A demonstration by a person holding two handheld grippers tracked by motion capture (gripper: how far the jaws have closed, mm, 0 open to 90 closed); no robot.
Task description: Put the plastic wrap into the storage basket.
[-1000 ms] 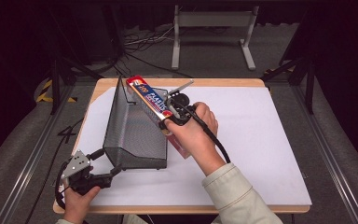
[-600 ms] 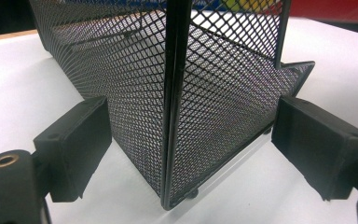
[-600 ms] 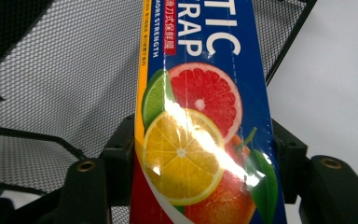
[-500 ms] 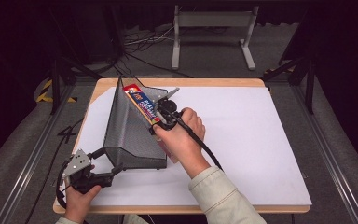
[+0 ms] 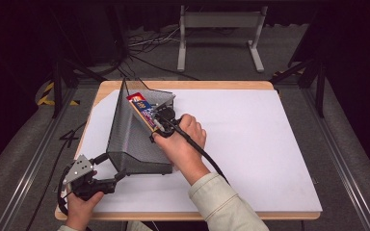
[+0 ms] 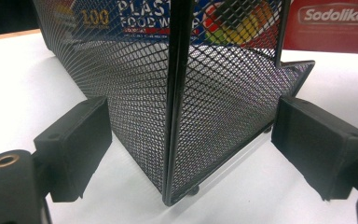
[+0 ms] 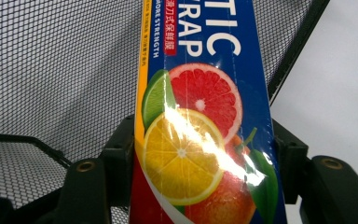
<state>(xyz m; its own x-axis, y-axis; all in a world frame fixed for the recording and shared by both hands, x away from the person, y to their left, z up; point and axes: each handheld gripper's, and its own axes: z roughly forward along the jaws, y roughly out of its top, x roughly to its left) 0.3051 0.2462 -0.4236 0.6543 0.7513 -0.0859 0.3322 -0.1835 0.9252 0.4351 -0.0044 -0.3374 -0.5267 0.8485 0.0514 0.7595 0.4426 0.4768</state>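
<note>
A black wire-mesh holder (image 5: 135,139) stands on the white table top. My right gripper (image 5: 156,122) is shut on a blue and red plastic wrap box (image 5: 142,108) that tilts over the holder's open top, its lower part inside the mesh. In the right gripper view the box (image 7: 200,116), printed with citrus fruit, sits clamped between my jaws (image 7: 200,154) with mesh behind it. My left gripper (image 5: 112,169) straddles the holder's near left corner (image 6: 172,140). Its pads (image 6: 79,140) rest against both mesh walls. The box (image 6: 328,23) shows past the mesh.
A white sheet (image 5: 250,144) covers the wooden table (image 5: 188,85), with wide free room to the right of the holder. A cable (image 5: 202,149) trails from the right gripper over the hand. Beyond the table, a metal stand (image 5: 219,29) and floor cables lie in the dark.
My right hand has carried the box left and down, from above the holder's right edge into its open top. The left gripper has stayed at the holder's corner.
</note>
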